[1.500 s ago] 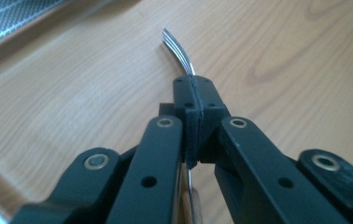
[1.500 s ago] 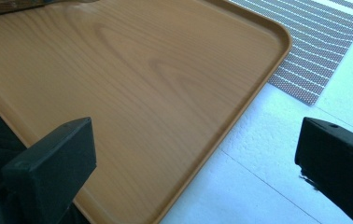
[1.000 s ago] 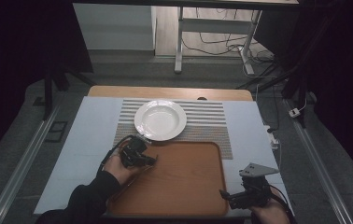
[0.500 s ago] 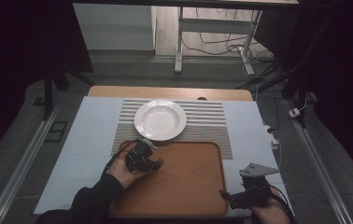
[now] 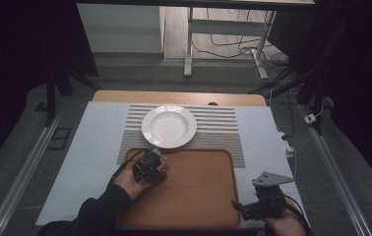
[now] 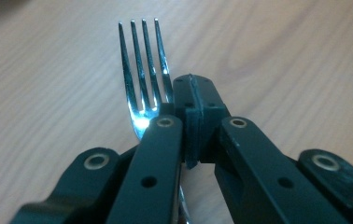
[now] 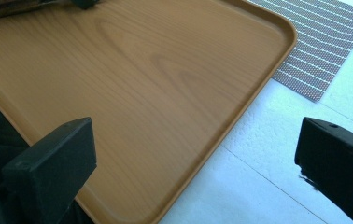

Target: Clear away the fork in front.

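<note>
One fork [image 6: 143,74], steel, four tines, clamped in the left claw [image 5: 150,167]; jaws meet tight on the neck just below the tines, handle hidden under the claw body. Position: over the left part of the tray [image 5: 199,196], tines forward, close above the wood grain; contact with the tray cannot be told.

One right claw [image 5: 253,209], jaws wide apart and holding nothing, parked at the tray's near right corner.

One plate [image 5: 169,126], white, bare, on the striped mat [image 5: 223,128] just beyond the tray's far edge. Mat and tray lie on a pale-covered surface [image 5: 90,162].

Step in hand, as judged: carry the fork to a setting place, likely beside the plate.

Handling notes:
- Grip sits far forward on the fork, so the long handle may swing; keep the wrist level and move slowly.
- Clear the tray rim before travelling outward.
- Lay the fork flat on the mat, parallel to the plate's side, near but not touching the rim.
- Open the jaws only once the handle rests fully, to avoid a clatter or roll.
</note>
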A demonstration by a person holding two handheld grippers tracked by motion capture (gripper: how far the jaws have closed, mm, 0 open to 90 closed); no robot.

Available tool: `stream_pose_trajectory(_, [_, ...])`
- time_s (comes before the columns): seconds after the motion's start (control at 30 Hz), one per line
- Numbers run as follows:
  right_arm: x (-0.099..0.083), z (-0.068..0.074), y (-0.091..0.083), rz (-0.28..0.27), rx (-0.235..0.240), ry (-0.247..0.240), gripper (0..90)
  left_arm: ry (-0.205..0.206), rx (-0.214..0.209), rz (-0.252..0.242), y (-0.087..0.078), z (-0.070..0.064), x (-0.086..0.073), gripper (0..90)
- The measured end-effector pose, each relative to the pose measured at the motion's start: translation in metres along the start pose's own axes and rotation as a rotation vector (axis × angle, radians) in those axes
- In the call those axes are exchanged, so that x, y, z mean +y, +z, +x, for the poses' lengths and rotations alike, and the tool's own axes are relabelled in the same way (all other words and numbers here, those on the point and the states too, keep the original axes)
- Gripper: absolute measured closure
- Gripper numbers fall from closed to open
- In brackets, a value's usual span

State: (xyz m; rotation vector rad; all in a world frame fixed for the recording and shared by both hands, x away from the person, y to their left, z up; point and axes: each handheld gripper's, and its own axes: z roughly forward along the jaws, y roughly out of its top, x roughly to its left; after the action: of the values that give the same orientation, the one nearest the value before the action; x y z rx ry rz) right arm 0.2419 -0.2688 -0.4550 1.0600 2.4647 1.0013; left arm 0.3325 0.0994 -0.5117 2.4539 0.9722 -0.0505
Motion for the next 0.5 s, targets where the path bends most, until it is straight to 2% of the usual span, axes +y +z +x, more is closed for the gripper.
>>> stream_pose_trajectory(0.13, [0.000, 0.000, 0.000, 0.001, 0.002, -0.001, 0.0, -0.049, 0.014, -0.009, -0.004, 0.011, -0.004, 88.6])
stream_pose_trajectory(0.5, [0.000, 0.000, 0.000, 0.001, 0.005, 0.000, 0.0, -0.137, 0.079, -0.001, -0.019, 0.040, -0.019, 88.5])
